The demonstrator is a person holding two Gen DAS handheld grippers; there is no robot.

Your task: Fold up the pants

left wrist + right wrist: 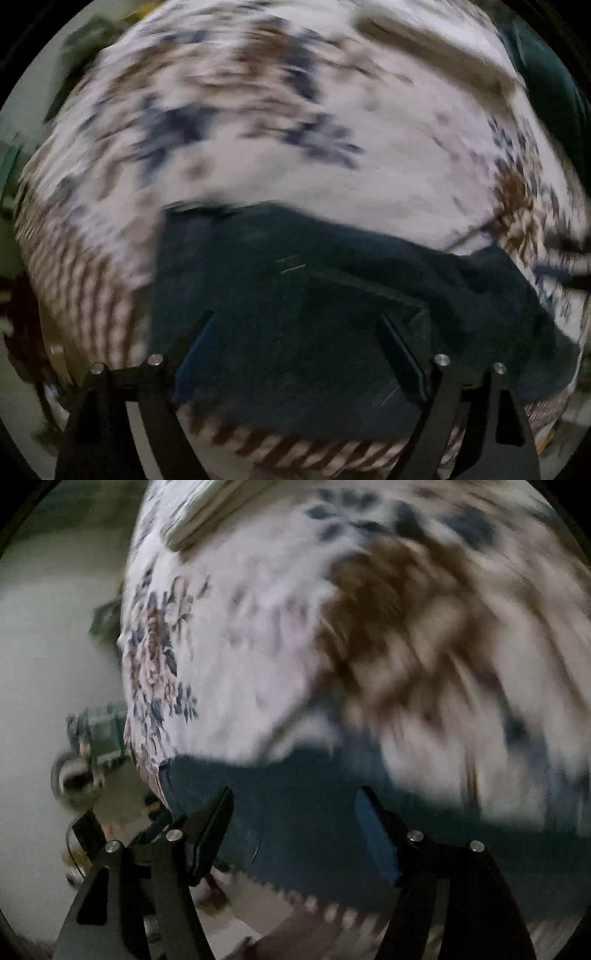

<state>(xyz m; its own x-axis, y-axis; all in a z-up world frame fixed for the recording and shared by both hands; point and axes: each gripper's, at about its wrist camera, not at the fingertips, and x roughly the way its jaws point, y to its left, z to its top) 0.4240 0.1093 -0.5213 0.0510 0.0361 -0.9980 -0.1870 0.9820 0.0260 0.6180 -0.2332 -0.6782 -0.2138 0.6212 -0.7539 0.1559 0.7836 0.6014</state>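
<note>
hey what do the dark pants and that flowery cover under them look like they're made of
Pants: dark teal-blue woven cloth, matte, possibly denim or heavy cotton; a stitched patch pocket and soft creases show. Blur hides the weave.

Flowery cover: thin printed fabric, likely a cotton bedsheet, matte white with blue and brown flowers and a brown-striped border; it wrinkles and drapes softly.

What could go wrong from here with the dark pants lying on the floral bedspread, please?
1. Both views are motion-blurred, so a regrasp now could miss the dark pants.
2. The left gripper and right gripper are open above the cloth; closing low might pinch the floral bedspread too.
3. The pants reach the bedspread's striped border, so a tug might slide them off.
</note>
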